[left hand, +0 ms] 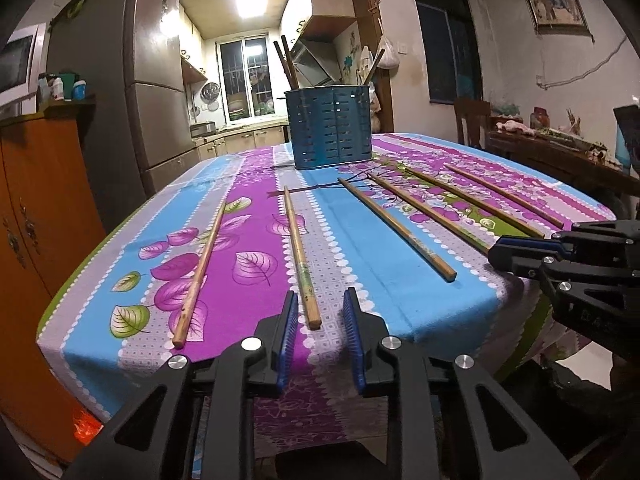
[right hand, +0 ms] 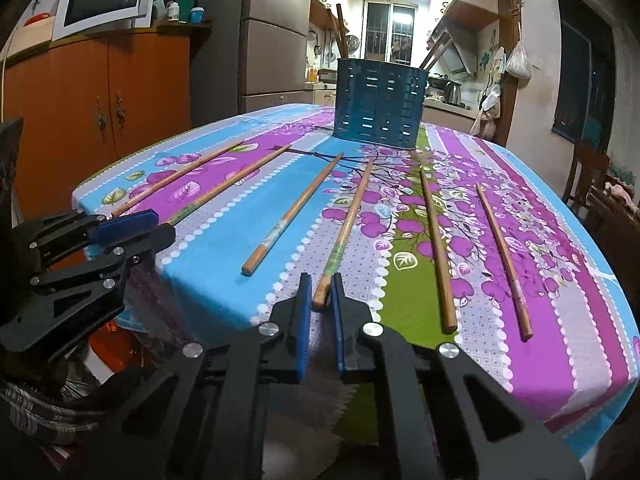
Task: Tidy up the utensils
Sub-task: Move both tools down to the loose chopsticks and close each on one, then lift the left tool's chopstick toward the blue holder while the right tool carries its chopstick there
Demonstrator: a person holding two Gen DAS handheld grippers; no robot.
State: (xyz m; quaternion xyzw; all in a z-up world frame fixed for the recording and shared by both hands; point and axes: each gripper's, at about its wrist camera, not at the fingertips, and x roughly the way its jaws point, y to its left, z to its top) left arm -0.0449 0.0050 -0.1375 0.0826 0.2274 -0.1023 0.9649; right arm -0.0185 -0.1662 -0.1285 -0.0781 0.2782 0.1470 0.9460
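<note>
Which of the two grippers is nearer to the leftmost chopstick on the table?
Left. The left gripper straddles the second chopstick, right beside the leftmost chopstick; the right gripper grips the fourth chopstick, farther right.

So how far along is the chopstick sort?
Done: a few sticks stand in the blue holder. In hand: right gripper shut on the fourth chopstick; left gripper, jaws open around the second chopstick. Left: all six lie on the tablecloth.
</note>
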